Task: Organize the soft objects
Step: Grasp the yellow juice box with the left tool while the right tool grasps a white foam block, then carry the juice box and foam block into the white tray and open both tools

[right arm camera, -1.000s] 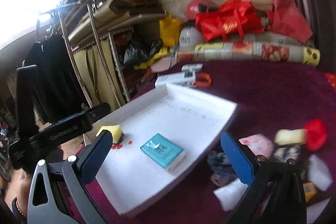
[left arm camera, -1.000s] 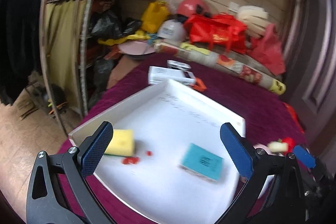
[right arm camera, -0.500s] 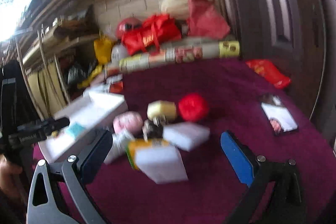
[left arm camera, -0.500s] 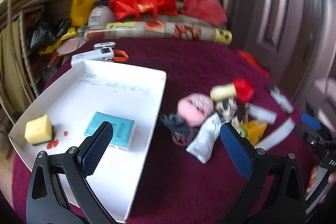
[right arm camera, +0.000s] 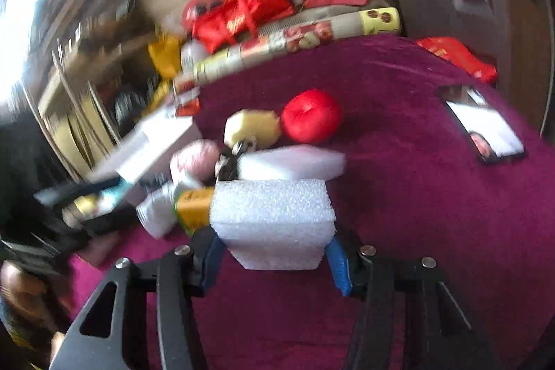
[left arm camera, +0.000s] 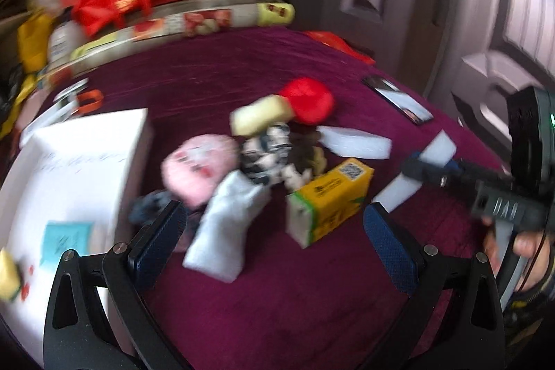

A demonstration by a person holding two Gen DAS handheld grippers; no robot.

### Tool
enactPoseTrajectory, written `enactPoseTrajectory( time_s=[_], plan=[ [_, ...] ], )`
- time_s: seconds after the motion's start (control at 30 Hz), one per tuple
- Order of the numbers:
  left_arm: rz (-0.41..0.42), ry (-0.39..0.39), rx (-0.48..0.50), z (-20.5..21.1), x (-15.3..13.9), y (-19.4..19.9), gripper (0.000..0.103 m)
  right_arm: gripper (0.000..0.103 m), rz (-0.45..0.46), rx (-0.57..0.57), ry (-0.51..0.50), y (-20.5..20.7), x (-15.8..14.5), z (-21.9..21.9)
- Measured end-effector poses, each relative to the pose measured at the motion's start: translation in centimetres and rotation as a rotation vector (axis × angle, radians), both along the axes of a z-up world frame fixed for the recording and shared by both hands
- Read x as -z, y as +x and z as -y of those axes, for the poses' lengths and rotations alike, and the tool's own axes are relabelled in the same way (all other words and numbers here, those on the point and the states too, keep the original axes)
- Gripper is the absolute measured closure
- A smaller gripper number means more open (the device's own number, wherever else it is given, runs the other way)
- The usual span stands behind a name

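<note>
We find the right gripper [right arm camera: 272,252] level, clamping a white rectangular foam block [right arm camera: 274,217]; left gripper [left arm camera: 274,240] spread, holding nothing

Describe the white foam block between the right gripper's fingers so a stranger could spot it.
On the maroon tablecloth, at the near edge of the pile, sits the white foam block between the right gripper fingers. Unlike the smooth white foam slab behind it, its top looks coarsely bubbled.

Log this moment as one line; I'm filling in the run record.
left gripper: open, over pile | right gripper: shut on white foam block | white tray: holds teal packet, yellow sponge
</note>
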State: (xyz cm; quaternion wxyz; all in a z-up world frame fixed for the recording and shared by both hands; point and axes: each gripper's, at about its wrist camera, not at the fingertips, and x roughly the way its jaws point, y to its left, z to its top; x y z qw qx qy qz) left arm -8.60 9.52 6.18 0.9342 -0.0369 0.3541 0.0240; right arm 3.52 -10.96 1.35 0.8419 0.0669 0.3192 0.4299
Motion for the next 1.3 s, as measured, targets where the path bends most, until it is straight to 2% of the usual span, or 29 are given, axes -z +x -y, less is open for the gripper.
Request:
enactPoseTrajectory(
  time_s=[0.13,0.2,0.3,0.33,0.37,0.4,0.5,0.57,0.7,0.83,0.93,1.03,1.13,1.3],
  plan=[
    [-0.025,0.036,0.085,1.8,0.8,2.4,0.0,0.051,-0.119,0.026,0.132,2.0,1.5,3.0],
    [-0.035,0.06,0.1,2.4,1.2,3.4,0.001,0.051,-0.125,0.031,0.157,2.0,1.6,3.5],
    [-0.068,0.096,0.125,3.4,2.0,4.9,0.011,0.051,-0.13,0.01,0.159,1.9,1.5,3.4],
    [-0.092,0.126,0.131,3.9,2.5,5.4,0.026,0.051,-0.127,0.006,0.157,1.8,1.4,3.4],
    [-0.117,0.143,0.138,4.2,3.0,5.5,0.049,0.051,-0.122,0.004,0.153,1.8,1.3,3.3],
    [-0.125,0.148,0.145,4.4,3.3,5.5,0.049,0.051,-0.12,0.001,0.154,1.7,1.3,3.3],
    [-0.108,0.142,0.164,4.7,3.3,4.3,0.061,0.051,-0.119,-0.005,0.159,1.9,1.2,3.2],
    [-0.097,0.108,0.155,4.5,3.1,3.5,0.068,0.051,-0.124,-0.013,0.16,1.9,1.2,3.0],
    [-0.07,0.043,0.124,4.1,2.5,2.2,0.069,0.051,-0.117,-0.014,0.166,1.9,0.9,2.8],
    [0.003,0.018,0.079,4.0,0.9,0.4,0.069,0.051,-0.095,-0.008,0.174,1.6,0.7,3.0],
    [0.064,0.025,0.053,3.8,-0.9,-1.3,0.069,0.051,-0.086,-0.003,0.141,1.2,0.5,2.4],
    [0.112,0.032,0.028,3.1,-2.5,-2.8,0.069,0.051,-0.125,-0.066,0.164,0.5,-0.1,1.2],
    [0.157,0.03,-0.019,2.1,-3.8,-4.3,0.068,0.051,-0.096,-0.121,0.161,-0.9,-1.2,-0.3],
    [0.18,0.017,-0.075,0.3,-4.4,-5.9,0.068,0.051,-0.066,-0.182,0.142,-2.3,-2.3,-2.2]
  ],
)
